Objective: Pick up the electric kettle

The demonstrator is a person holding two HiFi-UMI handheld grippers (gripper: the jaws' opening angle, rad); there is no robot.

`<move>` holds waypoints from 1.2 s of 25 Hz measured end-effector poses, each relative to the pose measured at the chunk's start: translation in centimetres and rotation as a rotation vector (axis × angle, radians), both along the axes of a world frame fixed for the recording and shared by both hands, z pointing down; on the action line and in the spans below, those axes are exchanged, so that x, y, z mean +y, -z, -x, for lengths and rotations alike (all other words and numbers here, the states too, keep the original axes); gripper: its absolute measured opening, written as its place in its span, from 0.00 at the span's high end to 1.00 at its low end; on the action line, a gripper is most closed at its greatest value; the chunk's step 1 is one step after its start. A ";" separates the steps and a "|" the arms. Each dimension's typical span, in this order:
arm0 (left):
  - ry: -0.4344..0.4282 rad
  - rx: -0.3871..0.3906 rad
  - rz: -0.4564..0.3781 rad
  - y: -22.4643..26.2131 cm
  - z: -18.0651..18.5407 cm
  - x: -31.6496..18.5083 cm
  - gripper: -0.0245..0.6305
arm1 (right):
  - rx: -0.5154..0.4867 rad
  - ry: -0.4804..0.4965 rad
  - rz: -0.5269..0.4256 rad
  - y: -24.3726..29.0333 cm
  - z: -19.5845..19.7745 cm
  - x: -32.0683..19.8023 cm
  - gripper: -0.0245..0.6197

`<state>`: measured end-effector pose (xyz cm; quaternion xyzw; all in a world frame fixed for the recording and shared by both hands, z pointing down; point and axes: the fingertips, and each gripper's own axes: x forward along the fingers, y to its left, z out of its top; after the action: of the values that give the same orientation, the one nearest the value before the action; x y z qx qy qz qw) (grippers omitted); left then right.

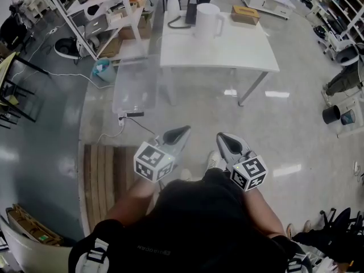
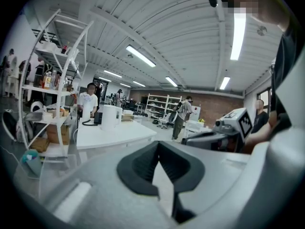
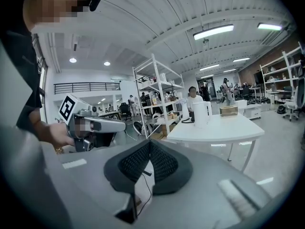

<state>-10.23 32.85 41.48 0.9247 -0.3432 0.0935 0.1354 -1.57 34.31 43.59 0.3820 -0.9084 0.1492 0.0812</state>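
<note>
Jaws clenched and empty on both: left gripper (image 1: 177, 134) and right gripper (image 1: 226, 141) hover side by side. White electric kettle (image 1: 207, 20) stands upright on the white table (image 1: 227, 56), well apart from them.

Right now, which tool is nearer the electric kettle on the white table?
Left, but barely. The left tool sits well short of the electric kettle, offset to its left; the right tool is alongside, offset to its right, tip slightly farther back.

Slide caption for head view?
Left gripper and right gripper shut, empty, far short of kettle on table.
</note>
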 end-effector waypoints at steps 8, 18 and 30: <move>0.012 -0.007 0.007 -0.8 -0.5 -1.1 0.96 | -0.016 0.006 0.009 -1.0 -0.5 -1.4 0.95; 0.035 -0.020 0.008 -0.8 -1.6 -5.1 0.96 | -0.039 0.027 0.000 -0.6 -1.4 -6.2 0.95; 0.060 -0.026 0.001 -0.4 -3.9 -12.4 0.96 | -0.061 0.028 -0.019 -0.1 -4.1 -13.9 0.95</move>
<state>-6.29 20.40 41.85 0.9126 -0.3727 0.1015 0.1342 2.49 20.39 43.70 0.3656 -0.9170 0.1509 0.0520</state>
